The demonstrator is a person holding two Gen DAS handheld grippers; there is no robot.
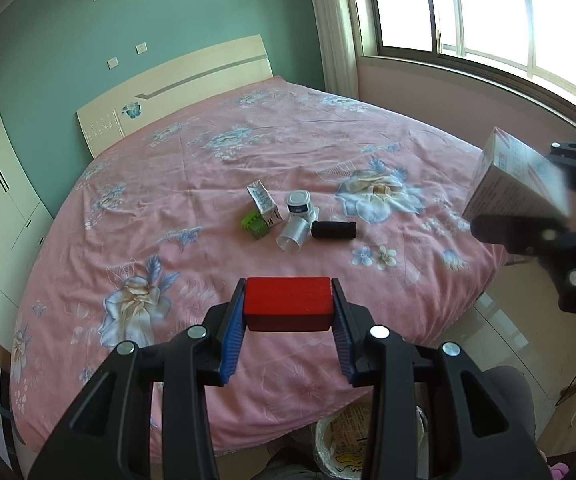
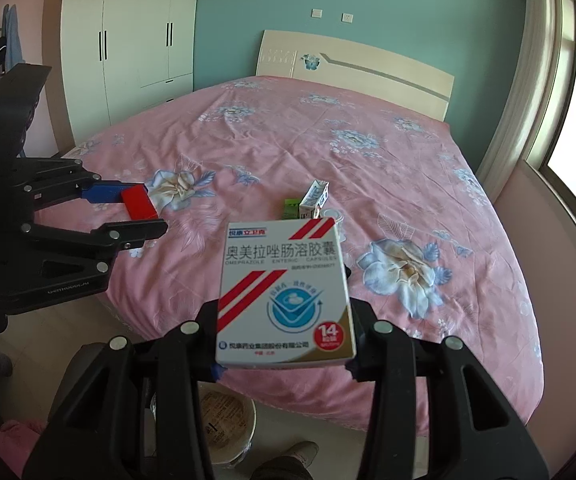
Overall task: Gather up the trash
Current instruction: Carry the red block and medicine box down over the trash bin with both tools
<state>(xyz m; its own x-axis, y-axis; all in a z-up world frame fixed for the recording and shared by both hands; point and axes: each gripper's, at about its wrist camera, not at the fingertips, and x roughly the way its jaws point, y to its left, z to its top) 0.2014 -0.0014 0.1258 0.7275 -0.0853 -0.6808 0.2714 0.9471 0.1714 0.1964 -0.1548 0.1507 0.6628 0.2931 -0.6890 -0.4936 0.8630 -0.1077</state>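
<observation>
Two loads are up: the left hand-held gripper (image 1: 288, 312) grips a red block (image 1: 288, 302), the right hand-held gripper (image 2: 282, 360) a medicine box (image 2: 284, 292). Both hover over the bed's (image 1: 248, 148) near edge, the bin (image 2: 228, 424) below; centre each before releasing.

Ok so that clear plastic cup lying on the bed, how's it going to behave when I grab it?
The clear plastic cup lies on its side, so a nudge would probably roll it. It looks thin-walled, likely light and easy to crush. It touches the small jar, which may shift too.

Both wrist views above bed (image 1: 248, 152) foot, facing headboard (image 2: 352, 64); shared: bedspread.
</observation>
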